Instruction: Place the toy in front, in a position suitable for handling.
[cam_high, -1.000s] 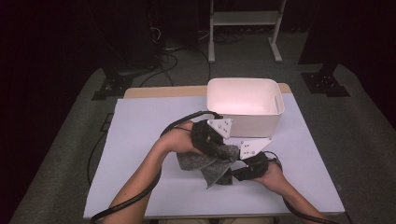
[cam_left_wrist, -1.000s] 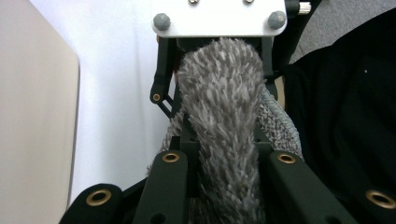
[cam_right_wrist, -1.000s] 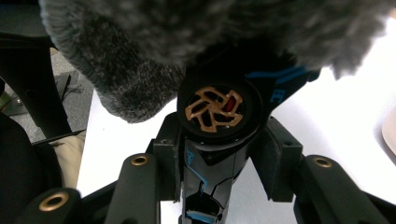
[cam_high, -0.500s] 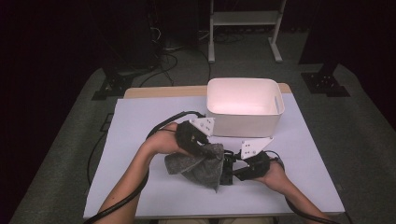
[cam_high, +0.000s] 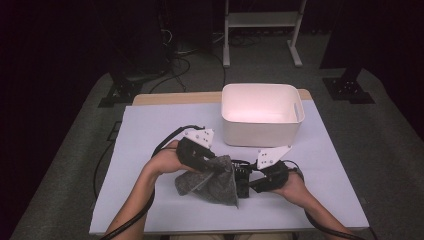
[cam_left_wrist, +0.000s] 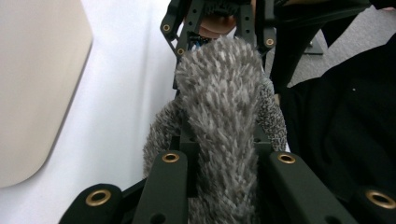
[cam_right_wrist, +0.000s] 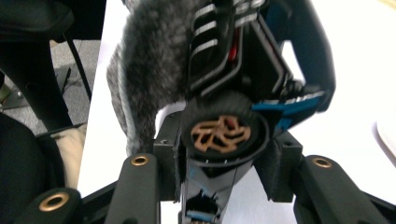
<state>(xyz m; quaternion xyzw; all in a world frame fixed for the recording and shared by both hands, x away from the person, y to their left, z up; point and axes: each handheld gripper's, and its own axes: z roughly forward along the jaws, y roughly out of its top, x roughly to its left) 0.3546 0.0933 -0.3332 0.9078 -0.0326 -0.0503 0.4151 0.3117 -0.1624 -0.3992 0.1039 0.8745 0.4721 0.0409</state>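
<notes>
- Low in the centre of the high view, a grey cloth (cam_high: 210, 181) is gripped tight in the fingers of the left gripper (cam_high: 216, 167).
- Just right of it, a black toy car (cam_high: 243, 181) is clamped in the right gripper (cam_high: 248, 182).
- The step is judged to be wiping; next, the cloth must be rubbed over the car.
- Farther up, a white bin (cam_high: 262, 115) stands on the worktop (cam_high: 150, 130).

Grey fuzzy cloth (cam_high: 210, 181) draped against black toy car (cam_high: 243, 181)

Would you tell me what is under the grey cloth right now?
The grey cloth drapes against a black toy car clamped in the right gripper. The car's covered side can't be seen.
</notes>
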